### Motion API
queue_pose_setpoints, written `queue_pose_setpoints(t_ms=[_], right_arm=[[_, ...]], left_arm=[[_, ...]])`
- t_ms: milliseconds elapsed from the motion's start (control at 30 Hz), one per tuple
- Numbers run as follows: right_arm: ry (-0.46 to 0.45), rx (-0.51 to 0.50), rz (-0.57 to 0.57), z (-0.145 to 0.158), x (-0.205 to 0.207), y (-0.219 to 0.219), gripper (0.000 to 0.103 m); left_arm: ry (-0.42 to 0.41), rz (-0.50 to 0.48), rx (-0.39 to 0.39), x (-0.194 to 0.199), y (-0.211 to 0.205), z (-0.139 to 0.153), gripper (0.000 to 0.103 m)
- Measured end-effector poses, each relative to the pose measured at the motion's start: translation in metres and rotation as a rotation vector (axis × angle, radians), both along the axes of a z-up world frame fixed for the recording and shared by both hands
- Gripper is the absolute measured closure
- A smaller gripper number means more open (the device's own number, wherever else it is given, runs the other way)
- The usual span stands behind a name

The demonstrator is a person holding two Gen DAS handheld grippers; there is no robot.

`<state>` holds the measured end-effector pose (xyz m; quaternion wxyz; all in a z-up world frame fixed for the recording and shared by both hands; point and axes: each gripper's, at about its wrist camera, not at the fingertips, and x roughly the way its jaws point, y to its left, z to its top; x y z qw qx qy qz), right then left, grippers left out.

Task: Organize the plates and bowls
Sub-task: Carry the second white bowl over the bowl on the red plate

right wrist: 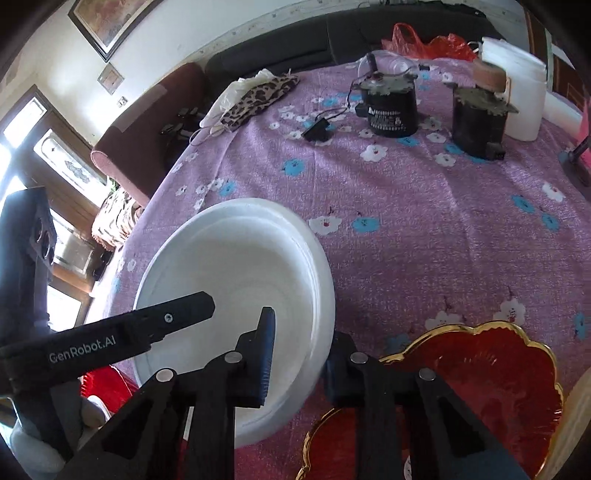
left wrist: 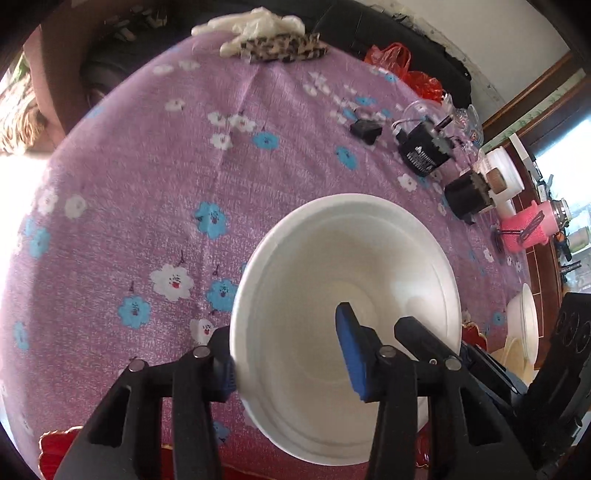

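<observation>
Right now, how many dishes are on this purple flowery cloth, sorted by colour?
White bowls: 2, the large white bowl in the middle and another bowl at the right edge of the left view.
Red gold-rimmed plates: 2, one to the right of the large bowl and one to its left, partly hidden.
Total: 4

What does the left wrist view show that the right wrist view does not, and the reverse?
Only the left wrist view shows a pink mesh basket and a second white bowl at the table's far right. Only the right wrist view shows a red scalloped plate with gold rim and a framed wall picture. Both share the large white round bowl, gripped on opposite rims, and the purple flowered tablecloth.
</observation>
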<state>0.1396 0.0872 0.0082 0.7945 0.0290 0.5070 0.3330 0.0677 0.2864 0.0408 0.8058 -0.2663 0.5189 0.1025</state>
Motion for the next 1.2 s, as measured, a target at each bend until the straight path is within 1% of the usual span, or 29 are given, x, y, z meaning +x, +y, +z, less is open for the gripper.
queue_pose_setpoints(t_ms=[33,100,133,200,300,467,600,767,933,1067,1200], right_arm=[[-0.010,0.010,0.001,0.004,-0.002,-0.002,0.078],[-0.016,0.042,-0.005,0.015,-0.005,-0.009,0.078],[-0.016,0.059,-0.008,0.021,-0.008,-0.012,0.078],[-0.024,0.087,-0.006,0.034,-0.016,-0.017,0.079],[-0.058,0.115,0.023,0.055,-0.038,-0.019,0.078],[-0.091,0.141,0.104,0.073,-0.087,-0.015,0.078],[-0.115,0.125,0.190,0.075,-0.130,0.002,0.078],[-0.124,0.090,0.270,0.062,-0.168,0.025,0.078],[-0.100,0.070,0.304,0.045,-0.188,0.037,0.078],[-0.083,0.059,0.307,0.037,-0.193,0.040,0.078],[-0.078,0.049,0.309,0.032,-0.194,0.043,0.078]], left_arm=[[-0.024,0.000,0.011,-0.005,-0.001,0.008,0.063],[-0.063,0.006,0.003,-0.014,-0.001,0.021,0.066],[-0.085,0.011,-0.008,-0.021,-0.001,0.030,0.066],[-0.118,0.019,-0.004,-0.034,-0.003,0.045,0.066],[-0.170,0.034,0.038,-0.068,-0.007,0.070,0.065],[-0.219,0.087,0.057,-0.125,-0.007,0.089,0.065],[-0.234,0.160,0.054,-0.179,0.004,0.085,0.065],[-0.227,0.238,0.029,-0.223,0.019,0.070,0.065],[-0.214,0.271,0.026,-0.243,0.025,0.053,0.065],[-0.210,0.278,0.031,-0.249,0.025,0.044,0.065],[-0.201,0.284,0.055,-0.250,0.023,0.039,0.065]])
